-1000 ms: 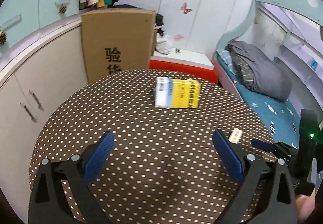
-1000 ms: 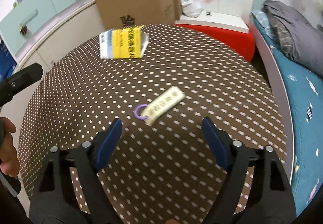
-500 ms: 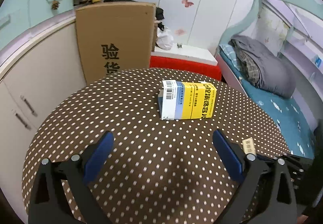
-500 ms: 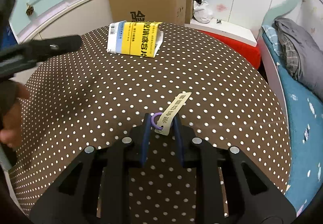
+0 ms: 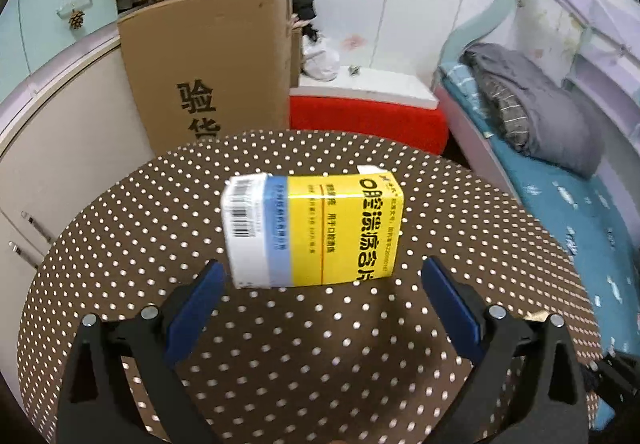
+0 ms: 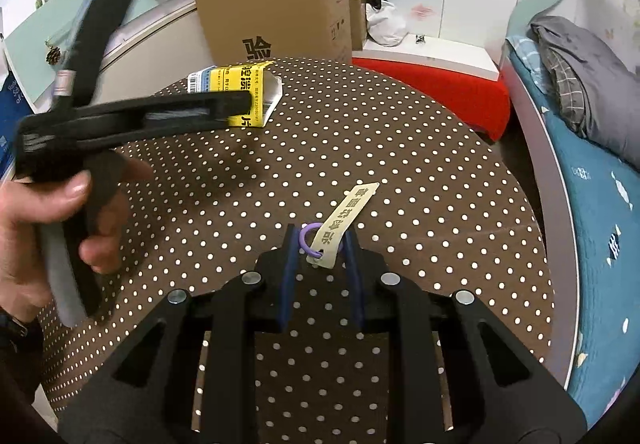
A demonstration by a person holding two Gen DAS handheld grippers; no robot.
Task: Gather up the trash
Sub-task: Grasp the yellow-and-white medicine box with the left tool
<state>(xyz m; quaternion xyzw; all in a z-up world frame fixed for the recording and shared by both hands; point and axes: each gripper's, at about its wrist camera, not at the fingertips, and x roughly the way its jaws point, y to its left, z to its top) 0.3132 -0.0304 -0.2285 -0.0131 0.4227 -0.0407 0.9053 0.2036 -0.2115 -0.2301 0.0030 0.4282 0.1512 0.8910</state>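
Note:
A yellow, white and blue medicine box (image 5: 316, 228) lies flat on the round brown polka-dot table (image 5: 320, 364). My left gripper (image 5: 320, 296) is open, its blue pads spread wide just short of the box's near edge. In the right wrist view the same box (image 6: 240, 92) sits at the far side, partly hidden by the left gripper's black finger (image 6: 172, 112). My right gripper (image 6: 322, 244) is shut on a cream paper tag (image 6: 340, 224) with a purple ring (image 6: 310, 240), the tag's far end sticking out past the pads.
A large cardboard box (image 5: 208, 72) stands behind the table. A red and white bench (image 5: 368, 112) is beyond the far edge. A bed with a grey blanket (image 5: 536, 116) runs along the right. Cabinets (image 5: 48, 116) curve round the left. A person's hand (image 6: 48, 228) holds the left gripper.
My left gripper has come forward to the medicine box, which now looms large between its pads. My right gripper closed on the tag about half a second ago and keeps its hold.

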